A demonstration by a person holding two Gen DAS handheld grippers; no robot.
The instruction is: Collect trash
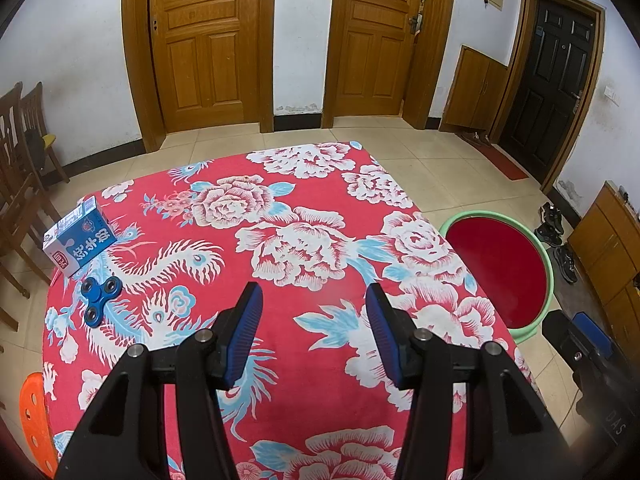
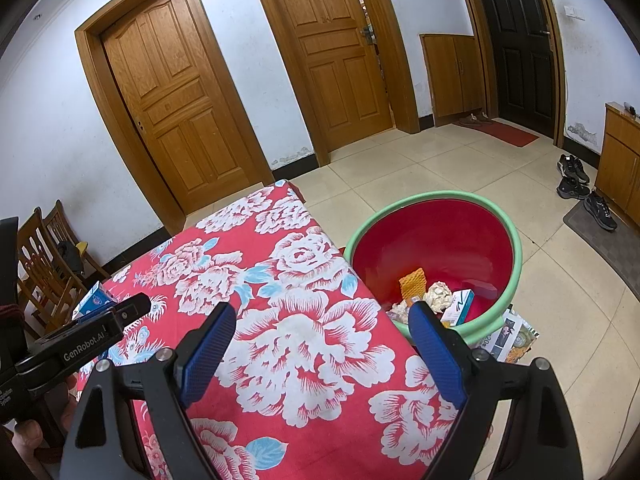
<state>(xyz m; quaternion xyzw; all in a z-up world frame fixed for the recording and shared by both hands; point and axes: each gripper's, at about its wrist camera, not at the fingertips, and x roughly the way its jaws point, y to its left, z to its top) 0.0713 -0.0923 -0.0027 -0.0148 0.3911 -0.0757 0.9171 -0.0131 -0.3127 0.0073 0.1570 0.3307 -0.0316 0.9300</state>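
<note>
Left wrist view: the left gripper hangs wide open and empty over the red floral table. A blue carton lies at the far left edge, a blue fidget spinner just beside it; the middle is bare. The red basin sits beyond the right edge.

Right wrist view: the right gripper gapes empty above the near right edge. The basin holds wrappers.

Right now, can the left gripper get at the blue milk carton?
Probably yes: the left gripper is open and empty, and only bare tablecloth and a fidget spinner lie toward the blue milk carton.
</note>
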